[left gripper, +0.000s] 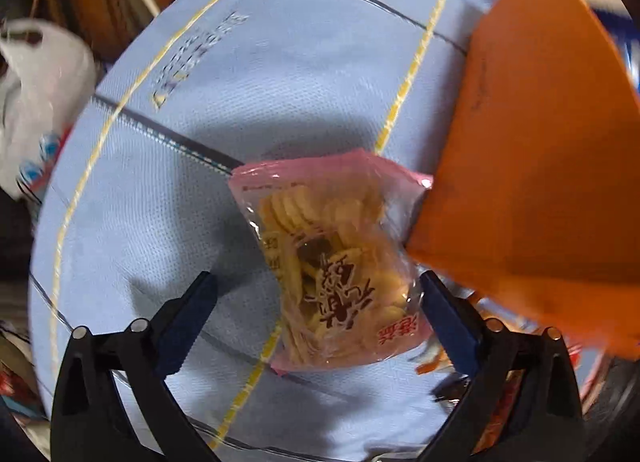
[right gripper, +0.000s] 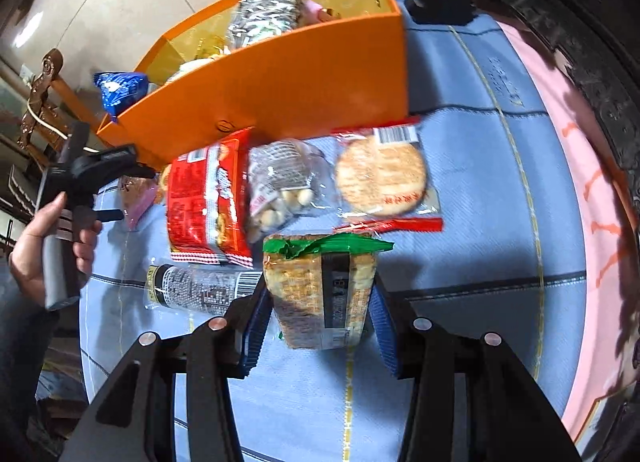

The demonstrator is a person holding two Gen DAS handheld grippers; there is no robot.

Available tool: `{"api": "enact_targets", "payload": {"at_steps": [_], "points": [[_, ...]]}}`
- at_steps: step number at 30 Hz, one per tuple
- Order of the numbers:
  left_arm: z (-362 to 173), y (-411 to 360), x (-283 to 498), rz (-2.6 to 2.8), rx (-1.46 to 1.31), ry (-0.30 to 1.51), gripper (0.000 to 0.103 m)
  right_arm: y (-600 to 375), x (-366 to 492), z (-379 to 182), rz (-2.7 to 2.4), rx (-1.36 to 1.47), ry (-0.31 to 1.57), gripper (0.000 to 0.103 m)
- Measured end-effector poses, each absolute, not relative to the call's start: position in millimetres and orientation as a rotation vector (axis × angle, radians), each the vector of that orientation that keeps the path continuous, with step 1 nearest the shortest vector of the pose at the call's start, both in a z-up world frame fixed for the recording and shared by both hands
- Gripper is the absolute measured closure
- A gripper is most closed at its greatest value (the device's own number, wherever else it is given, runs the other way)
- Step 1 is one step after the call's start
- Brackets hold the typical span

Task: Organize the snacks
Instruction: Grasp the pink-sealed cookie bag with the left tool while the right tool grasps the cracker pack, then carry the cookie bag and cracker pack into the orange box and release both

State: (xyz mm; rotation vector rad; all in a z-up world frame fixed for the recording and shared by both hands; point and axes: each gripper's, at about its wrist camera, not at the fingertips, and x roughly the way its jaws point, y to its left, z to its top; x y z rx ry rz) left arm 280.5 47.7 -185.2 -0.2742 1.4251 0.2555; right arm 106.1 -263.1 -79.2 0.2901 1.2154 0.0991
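The right gripper [right gripper: 320,314] squeezes a brown cracker pack [right gripper: 322,294] low in the frame. It should go into the orange box [right gripper: 280,74] up top. The left gripper [left gripper: 320,318] is wide open over a pink chip bag [left gripper: 332,262], holding nothing.

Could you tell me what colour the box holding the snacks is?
Orange box; clearest in the right wrist view.
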Motion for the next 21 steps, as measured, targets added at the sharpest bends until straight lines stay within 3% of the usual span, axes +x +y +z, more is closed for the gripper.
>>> {"api": "enact_targets", "payload": {"at_steps": [1,2,4,8,14,17,21], "points": [[-183,43,280,0.263,-0.23,1.419,0.032,-263,107,-77,0.102,0.287,1.209,0.056],[-177,38,278,0.247,-0.176,1.387,0.045,-263,108,-73,0.104,0.287,1.199,0.056],[-173,36,275,0.196,-0.159,1.399,0.055,-267,110,-68,0.107,0.3,1.18,0.056],[-156,47,251,0.185,-0.137,1.39,0.056,-271,118,-48,0.128,0.32,1.12,0.056],[-71,53,220,0.081,-0.187,1.22,0.056,-275,155,1,0.166,0.297,0.994,0.056],[-20,27,238,-0.033,-0.202,1.113,0.056,-274,186,19,0.184,0.292,0.945,0.056],[4,-14,288,-0.13,-0.176,1.057,0.056,-265,242,30,0.207,0.293,0.922,0.056]]}}
